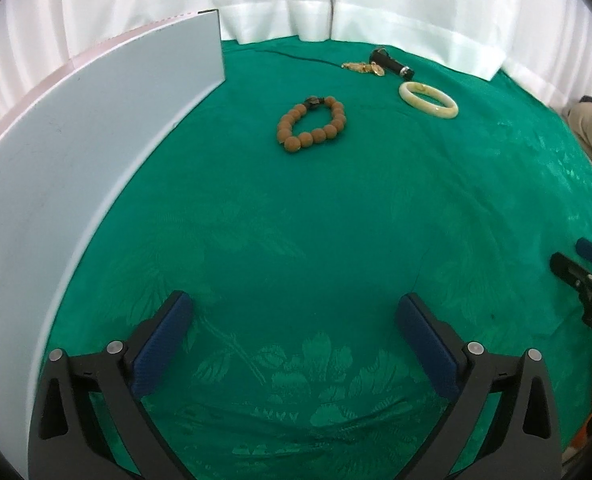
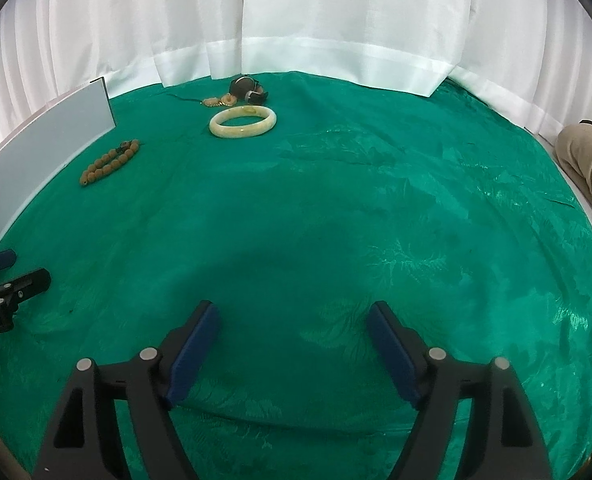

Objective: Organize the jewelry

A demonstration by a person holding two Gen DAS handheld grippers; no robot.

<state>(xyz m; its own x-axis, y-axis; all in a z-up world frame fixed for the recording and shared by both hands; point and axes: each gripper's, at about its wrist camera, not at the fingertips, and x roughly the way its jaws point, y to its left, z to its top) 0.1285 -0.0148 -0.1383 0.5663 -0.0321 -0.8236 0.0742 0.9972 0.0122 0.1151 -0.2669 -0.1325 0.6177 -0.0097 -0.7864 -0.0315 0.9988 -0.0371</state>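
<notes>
A green tablecloth (image 1: 335, 208) with a woven leaf pattern spreads under and ahead of both tongs. A pale grey-white board (image 1: 76, 168) stands upright along the cloth's edge, left of the left tongs. White curtains (image 2: 296, 20) hang beyond the far edge. A knee in beige trousers (image 2: 587, 152) shows at far right.

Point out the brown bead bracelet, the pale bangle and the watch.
brown bead bracelet (image 1: 311, 124): left wrist view, on a lower bead.
pale bangle (image 2: 243, 121): right wrist view, on its near rim.
watch (image 2: 244, 87): right wrist view, on its dark body.
</notes>
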